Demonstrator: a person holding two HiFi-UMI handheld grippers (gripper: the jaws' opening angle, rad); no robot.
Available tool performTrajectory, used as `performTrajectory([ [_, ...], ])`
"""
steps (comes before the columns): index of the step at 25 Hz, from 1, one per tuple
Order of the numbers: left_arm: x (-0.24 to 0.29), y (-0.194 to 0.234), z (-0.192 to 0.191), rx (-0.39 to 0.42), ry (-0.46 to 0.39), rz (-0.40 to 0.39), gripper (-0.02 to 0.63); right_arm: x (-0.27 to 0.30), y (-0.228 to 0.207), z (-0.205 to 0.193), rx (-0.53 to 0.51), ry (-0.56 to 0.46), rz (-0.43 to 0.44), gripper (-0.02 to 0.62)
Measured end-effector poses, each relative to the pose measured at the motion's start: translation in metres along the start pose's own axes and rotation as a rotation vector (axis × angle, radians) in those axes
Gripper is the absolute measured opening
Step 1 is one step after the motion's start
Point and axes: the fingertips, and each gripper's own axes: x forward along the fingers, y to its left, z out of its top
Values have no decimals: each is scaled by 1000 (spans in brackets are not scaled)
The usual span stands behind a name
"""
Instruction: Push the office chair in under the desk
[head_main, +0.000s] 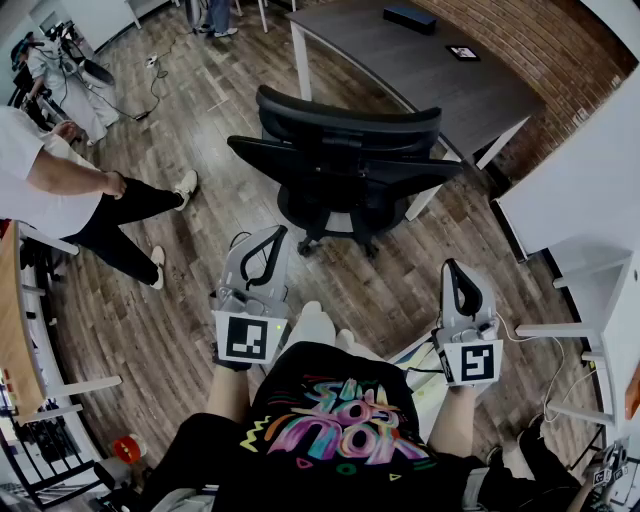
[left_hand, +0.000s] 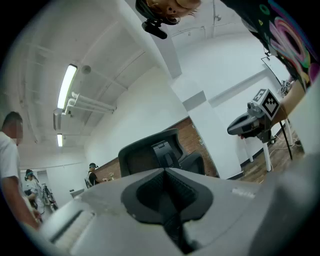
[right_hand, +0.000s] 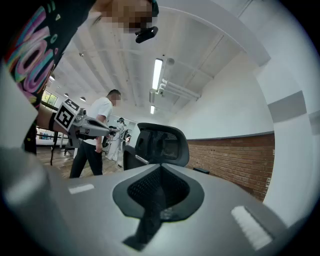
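A black office chair (head_main: 345, 165) stands on the wood floor with its back toward me, a short way out from the dark grey desk (head_main: 430, 70) beyond it. My left gripper (head_main: 272, 232) is shut and empty, held level short of the chair's left side. My right gripper (head_main: 452, 266) is likewise shut and empty, nearer me and to the right of the chair. Neither touches the chair. The chair's backrest (left_hand: 152, 152) rises just past the closed jaws in the left gripper view, and the chair back (right_hand: 162, 144) does the same in the right gripper view.
A person in a white shirt and dark trousers (head_main: 110, 205) stands at the left, close to the chair. A white table (head_main: 590, 190) and its frame line the right side. A brick wall (head_main: 540, 40) runs behind the desk. More people stand at the far upper left.
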Motion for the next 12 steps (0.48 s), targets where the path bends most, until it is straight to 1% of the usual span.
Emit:
performTrajectory([
  [3, 5, 1, -2, -8, 15, 15, 2, 2, -5, 2, -8, -6, -1, -2],
  [7, 5, 3, -2, -17, 22, 33, 2, 3, -4, -4, -64, 33, 10, -2],
  [10, 1, 4, -4, -16, 35, 44, 2, 4, -5, -6, -48, 29, 13, -2],
  [12, -1, 6, -6, -22, 44, 54, 2, 7, -5, -4, -56, 15, 22, -2],
])
